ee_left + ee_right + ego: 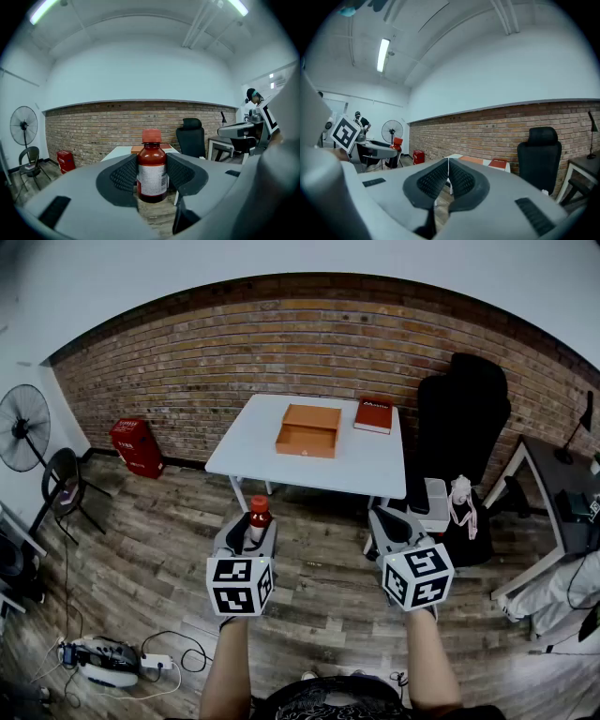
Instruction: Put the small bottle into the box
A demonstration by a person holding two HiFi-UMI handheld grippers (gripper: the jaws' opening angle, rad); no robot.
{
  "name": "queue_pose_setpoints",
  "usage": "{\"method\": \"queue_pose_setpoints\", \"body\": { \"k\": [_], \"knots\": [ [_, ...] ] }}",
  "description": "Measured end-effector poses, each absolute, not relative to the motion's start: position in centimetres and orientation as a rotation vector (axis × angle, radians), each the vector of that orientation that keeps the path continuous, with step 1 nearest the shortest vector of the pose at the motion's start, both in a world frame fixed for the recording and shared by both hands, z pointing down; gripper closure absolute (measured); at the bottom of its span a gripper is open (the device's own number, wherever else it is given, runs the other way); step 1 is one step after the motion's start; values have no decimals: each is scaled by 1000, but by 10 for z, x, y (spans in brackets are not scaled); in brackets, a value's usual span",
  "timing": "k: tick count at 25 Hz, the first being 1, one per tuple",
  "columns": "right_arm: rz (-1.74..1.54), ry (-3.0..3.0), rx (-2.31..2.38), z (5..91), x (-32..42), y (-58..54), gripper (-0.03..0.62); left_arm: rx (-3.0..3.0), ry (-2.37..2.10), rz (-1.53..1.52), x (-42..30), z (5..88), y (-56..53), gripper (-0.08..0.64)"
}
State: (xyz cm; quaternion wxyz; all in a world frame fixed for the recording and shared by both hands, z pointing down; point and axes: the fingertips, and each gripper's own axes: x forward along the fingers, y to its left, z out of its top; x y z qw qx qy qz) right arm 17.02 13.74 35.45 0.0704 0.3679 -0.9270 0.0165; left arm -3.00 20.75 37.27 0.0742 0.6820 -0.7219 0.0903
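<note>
Carrying appears under way: the small brown red-capped bottle (pixel 259 514) is clamped upright by the left gripper's (pixel 253 538) fingers, left of centre; the right gripper's (pixel 447 177) are closed, empty. Next, the open orange cardboard box (pixel 308 430), upper centre, must be reached.

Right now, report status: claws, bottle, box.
Left claw shut on small bottle, upright. Right claw shut, empty. Box open on table ahead; red book beside it.

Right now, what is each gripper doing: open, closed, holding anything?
Left gripper: closed on the small bottle, which stands upright between its pads.
Right gripper: closed, nothing in it.
</note>
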Motion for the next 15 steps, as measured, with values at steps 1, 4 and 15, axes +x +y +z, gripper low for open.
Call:
{"method": "queue_pose_setpoints", "body": {
  "k": [1,4,15],
  "knots": [
    [48,-2785,1109,355,167,139,571,2048,-2165,271,-34,373,209,351],
    [50,-2780,1113,356,157,143,571,2049,-2162,271,-44,375,212,351],
    [52,-2760,1145,359,147,135,571,2067,-2130,257,-60,384,199,351]
  ]
}}
